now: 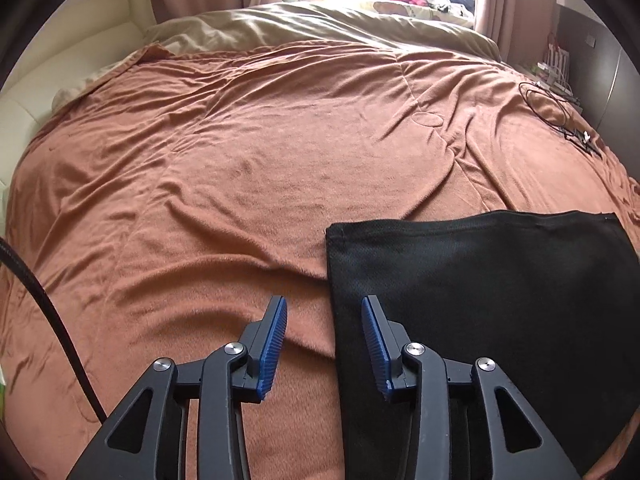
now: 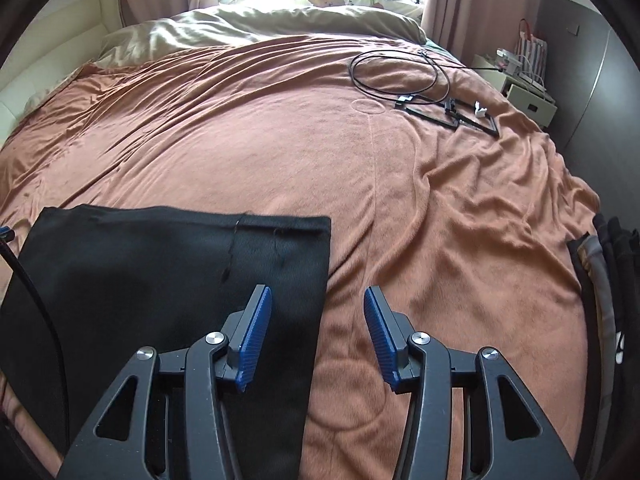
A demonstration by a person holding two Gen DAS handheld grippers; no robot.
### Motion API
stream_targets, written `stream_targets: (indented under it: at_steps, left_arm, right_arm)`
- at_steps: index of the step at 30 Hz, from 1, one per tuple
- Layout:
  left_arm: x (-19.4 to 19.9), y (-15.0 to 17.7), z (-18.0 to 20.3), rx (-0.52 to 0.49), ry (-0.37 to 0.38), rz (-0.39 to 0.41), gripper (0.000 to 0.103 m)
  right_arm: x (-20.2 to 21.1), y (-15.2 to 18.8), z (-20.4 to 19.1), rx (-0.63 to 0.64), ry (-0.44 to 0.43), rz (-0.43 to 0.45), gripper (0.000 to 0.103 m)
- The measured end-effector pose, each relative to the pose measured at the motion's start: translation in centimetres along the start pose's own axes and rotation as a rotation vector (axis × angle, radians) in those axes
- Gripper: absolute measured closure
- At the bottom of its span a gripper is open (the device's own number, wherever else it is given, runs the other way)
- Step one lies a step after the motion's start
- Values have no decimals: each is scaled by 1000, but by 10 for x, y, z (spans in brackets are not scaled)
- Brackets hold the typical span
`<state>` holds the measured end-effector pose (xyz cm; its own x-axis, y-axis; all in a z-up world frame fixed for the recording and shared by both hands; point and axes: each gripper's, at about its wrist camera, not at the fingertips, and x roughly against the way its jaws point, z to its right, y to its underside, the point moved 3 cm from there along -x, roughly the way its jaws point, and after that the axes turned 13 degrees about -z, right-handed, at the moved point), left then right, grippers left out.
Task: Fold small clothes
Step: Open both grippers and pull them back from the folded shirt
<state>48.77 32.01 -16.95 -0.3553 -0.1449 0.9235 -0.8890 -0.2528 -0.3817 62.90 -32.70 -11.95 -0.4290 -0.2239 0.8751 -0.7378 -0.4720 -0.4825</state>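
Blk cable (image 2: 394, 76) coiled on brown blanket (image 2: 280, 152); beige duvet (image 2: 248, 24) behind.

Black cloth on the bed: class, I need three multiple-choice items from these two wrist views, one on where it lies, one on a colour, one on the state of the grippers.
1. In the left wrist view, the black cloth lies
A. on the right side
B. on the left side
C. on the pillow

2. The blanket under the cloth is
A. white
B. orange-brown
C. blue

3. The left gripper and right gripper are
A. both shut on the cloth
B. both open, holding nothing
C. one open, one shut

Answers:
1 A, the cloth fills the lower right of that view.
2 B, orange-brown fabric surrounds the cloth.
3 B, a clear gap shows between each pair of blue pads.
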Motion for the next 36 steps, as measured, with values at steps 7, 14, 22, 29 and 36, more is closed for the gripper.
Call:
stream_targets:
  at_steps: [7,14,22,29,36]
  left_arm:
    - [16,35,1,24,31,-19,60]
    - [27,78,7,32,43,-35,53]
    - [29,124,13,44,43,-67,52]
    - [28,154,11,56,-9,-104,52]
    - [29,182,-6,94,-12,-120,49]
  right_arm:
    - [13,41,1,-22,-43,-34,57]
    - [25,87,-4,-17,-56,-62,57]
    - [32,135,-6,-22,-44,-93,57]
    - [45,167,0,-76,-16,-92,57]
    - [55,192,4,-114,-9,-101,57]
